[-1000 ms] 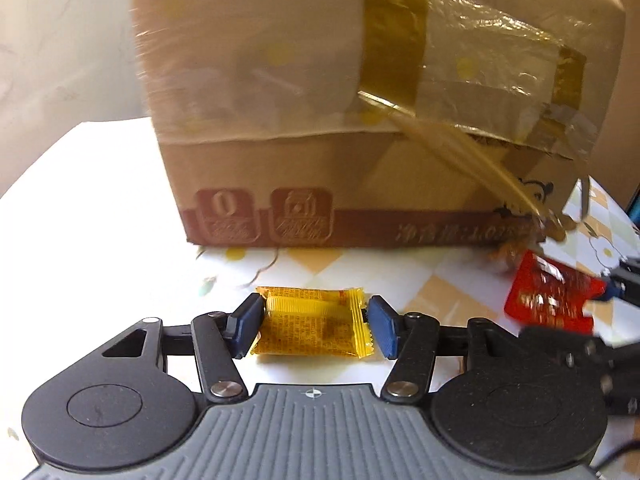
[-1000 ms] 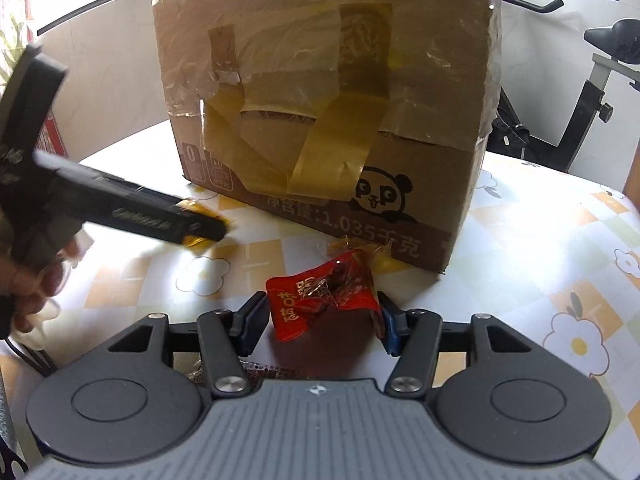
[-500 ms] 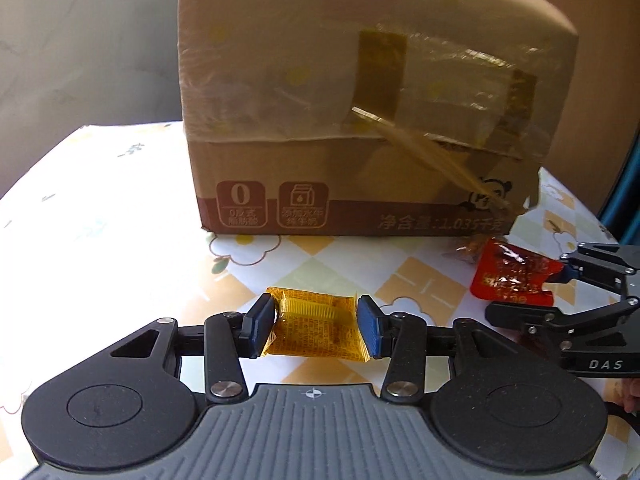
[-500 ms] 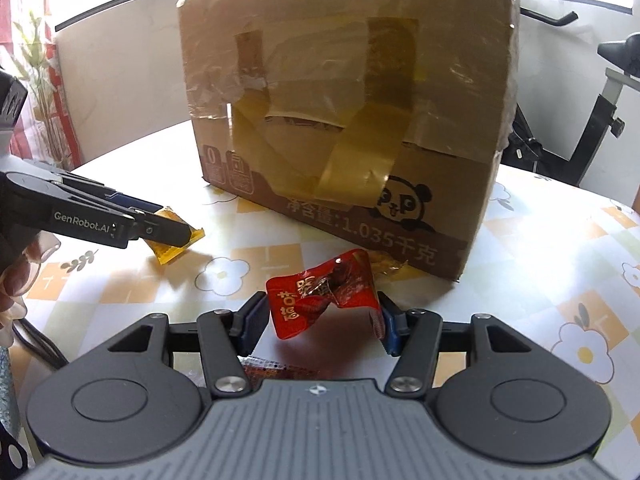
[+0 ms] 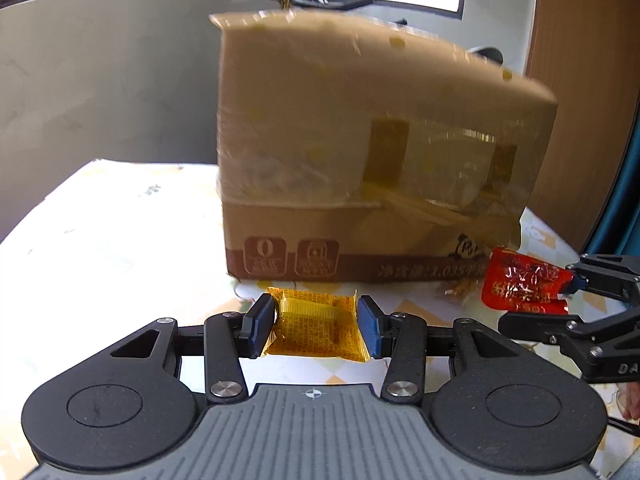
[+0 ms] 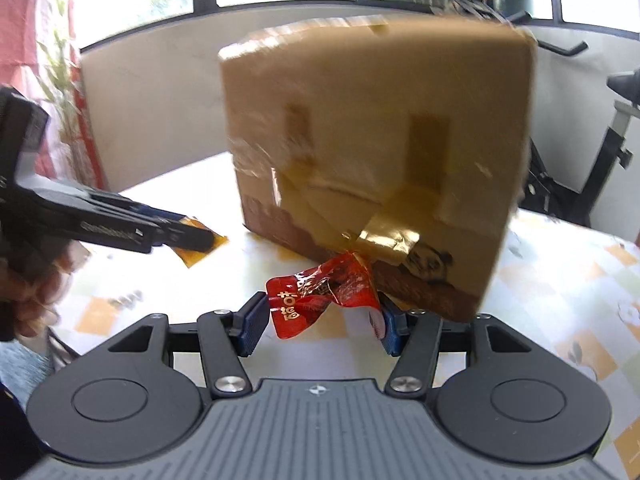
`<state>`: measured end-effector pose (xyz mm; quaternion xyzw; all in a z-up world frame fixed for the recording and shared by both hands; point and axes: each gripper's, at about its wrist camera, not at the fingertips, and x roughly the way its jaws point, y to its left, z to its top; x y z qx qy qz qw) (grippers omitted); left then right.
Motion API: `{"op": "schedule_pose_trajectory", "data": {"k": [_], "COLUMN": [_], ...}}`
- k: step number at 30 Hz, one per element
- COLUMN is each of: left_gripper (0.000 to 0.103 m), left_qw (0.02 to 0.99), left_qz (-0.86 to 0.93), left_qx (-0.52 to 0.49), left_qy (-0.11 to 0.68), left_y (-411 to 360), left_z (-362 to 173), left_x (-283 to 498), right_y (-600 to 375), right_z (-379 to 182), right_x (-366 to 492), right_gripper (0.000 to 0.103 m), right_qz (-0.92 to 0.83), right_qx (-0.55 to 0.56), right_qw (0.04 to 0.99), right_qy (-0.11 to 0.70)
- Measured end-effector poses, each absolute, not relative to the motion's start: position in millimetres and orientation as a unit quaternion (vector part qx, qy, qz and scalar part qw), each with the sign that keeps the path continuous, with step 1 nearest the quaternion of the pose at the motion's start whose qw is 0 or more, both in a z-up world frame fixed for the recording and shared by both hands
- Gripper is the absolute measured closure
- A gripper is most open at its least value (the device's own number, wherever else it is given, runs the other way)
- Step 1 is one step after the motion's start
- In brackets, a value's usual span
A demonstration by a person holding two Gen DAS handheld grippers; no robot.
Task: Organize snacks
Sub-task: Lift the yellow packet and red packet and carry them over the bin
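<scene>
My left gripper (image 5: 316, 330) is shut on a yellow snack packet (image 5: 316, 330) and holds it above the table, in front of a tall taped cardboard box (image 5: 360, 152). My right gripper (image 6: 320, 320) is shut on a crumpled red snack packet (image 6: 320, 294) near the box's lower corner (image 6: 380, 168). In the left wrist view the right gripper (image 5: 576, 304) shows at the right with the red packet (image 5: 520, 284). In the right wrist view the left gripper (image 6: 200, 240) shows at the left with the yellow packet (image 6: 196, 250).
The table (image 5: 120, 240) has a white cloth with orange checks and flowers (image 6: 580, 300). An exercise bike (image 6: 600, 152) stands behind the table at the right. A low wall and windows lie behind the box.
Both grippers have risen and drawn back from the box, each keeping its packet. The box looks smaller and its top edge has come into view.
</scene>
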<state>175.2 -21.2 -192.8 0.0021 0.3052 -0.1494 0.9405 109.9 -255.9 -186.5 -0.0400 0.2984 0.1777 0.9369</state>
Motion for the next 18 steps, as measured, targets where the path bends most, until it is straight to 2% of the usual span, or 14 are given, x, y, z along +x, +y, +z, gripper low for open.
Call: {"op": "schedule_pose_trajectory", "data": {"k": [9, 18], "left_gripper": [0.055, 0.053], "left_qw": [0.955, 0.970], "left_qz": [-0.160, -0.190], "left_qx": [-0.018, -0.042], "left_qy": [0.250, 0.146], "left_y": [9, 1], "left_z": [-138, -51], "left_x": [176, 217], "right_y": [-223, -231], "right_z": [-127, -53], "right_x": [115, 186], "right_gripper": [0.045, 0.045], "right_qz": [0.234, 0.203], "right_qx": [-0.033, -0.040], "right_qw": [0.942, 0.962], "right_qy": [0.237, 0.177]}}
